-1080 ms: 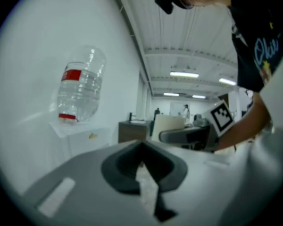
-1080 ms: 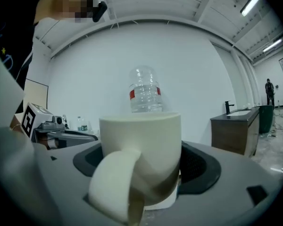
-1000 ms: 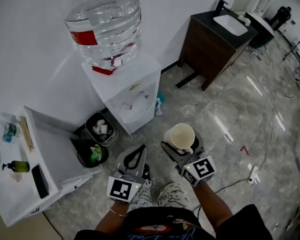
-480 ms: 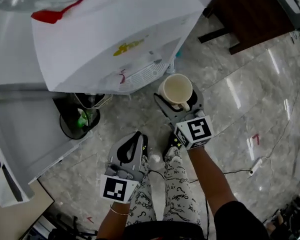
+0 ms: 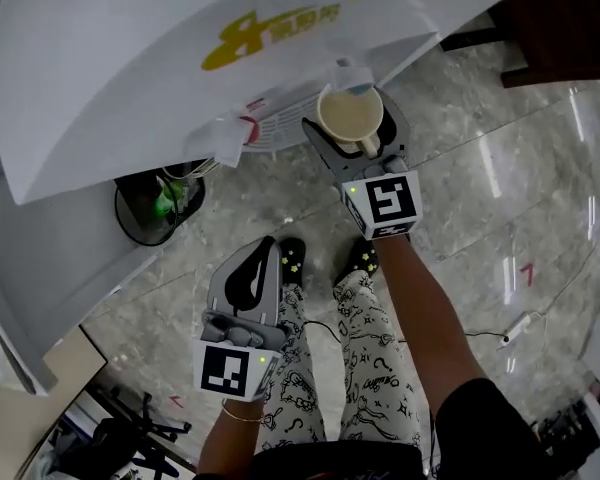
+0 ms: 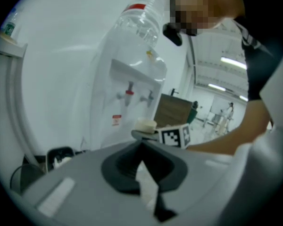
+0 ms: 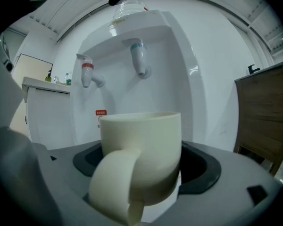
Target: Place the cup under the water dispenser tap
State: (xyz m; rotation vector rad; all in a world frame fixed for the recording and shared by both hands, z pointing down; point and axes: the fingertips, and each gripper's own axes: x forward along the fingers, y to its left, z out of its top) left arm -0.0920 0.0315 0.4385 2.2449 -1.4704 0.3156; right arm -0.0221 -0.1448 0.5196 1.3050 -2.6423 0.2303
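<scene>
A cream cup (image 5: 349, 114) with a handle sits upright in my right gripper (image 5: 352, 120), which is shut on it. In the head view the cup is right at the front of the white water dispenser (image 5: 160, 58), just below the blue tap (image 5: 352, 76); the red tap (image 5: 243, 128) is to its left. The right gripper view shows the cup (image 7: 144, 149) filling the jaws of the right gripper (image 7: 144, 171), with the blue tap (image 7: 139, 55) and red tap (image 7: 87, 72) above and beyond it. My left gripper (image 5: 271, 248) hangs low near the person's legs, shut and holding nothing.
A black bin (image 5: 160, 206) with rubbish stands on the marble floor left of the dispenser. A white counter (image 5: 50, 268) runs along the left. A dark wooden cabinet (image 7: 264, 112) is to the right. A cable (image 5: 500, 333) lies on the floor at right.
The right gripper has carried the cup forward to the dispenser front, under the blue tap. The head camera has moved closer over the dispenser. The left gripper stays low.
</scene>
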